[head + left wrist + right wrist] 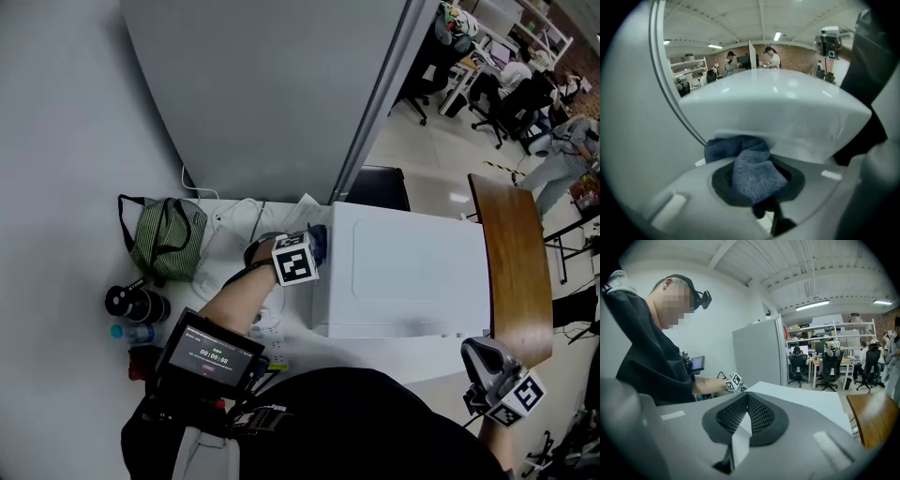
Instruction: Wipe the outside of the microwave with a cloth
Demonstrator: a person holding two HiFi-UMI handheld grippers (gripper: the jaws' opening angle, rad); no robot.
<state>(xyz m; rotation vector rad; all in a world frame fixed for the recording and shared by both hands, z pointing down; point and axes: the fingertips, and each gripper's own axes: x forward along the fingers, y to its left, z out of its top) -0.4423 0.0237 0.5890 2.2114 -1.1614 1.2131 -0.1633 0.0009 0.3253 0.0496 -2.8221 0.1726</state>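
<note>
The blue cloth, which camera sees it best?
The left gripper view: the cloth fills the middle, clamped in the left gripper against the microwave. The head view shows only a dark scrap beside the marker cube. The right gripper view misses it.

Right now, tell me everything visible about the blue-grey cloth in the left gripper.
The blue-grey, knitted-looking cloth is bunched, not spread flat. One soft wad is clamped between the jaws of the left gripper. A darker fold bulges beyond them and presses against the left side of the white box-shaped microwave, just under its top edge. From the head view only a small dark-blue tuft shows there. Wetness can't be judged.
</note>
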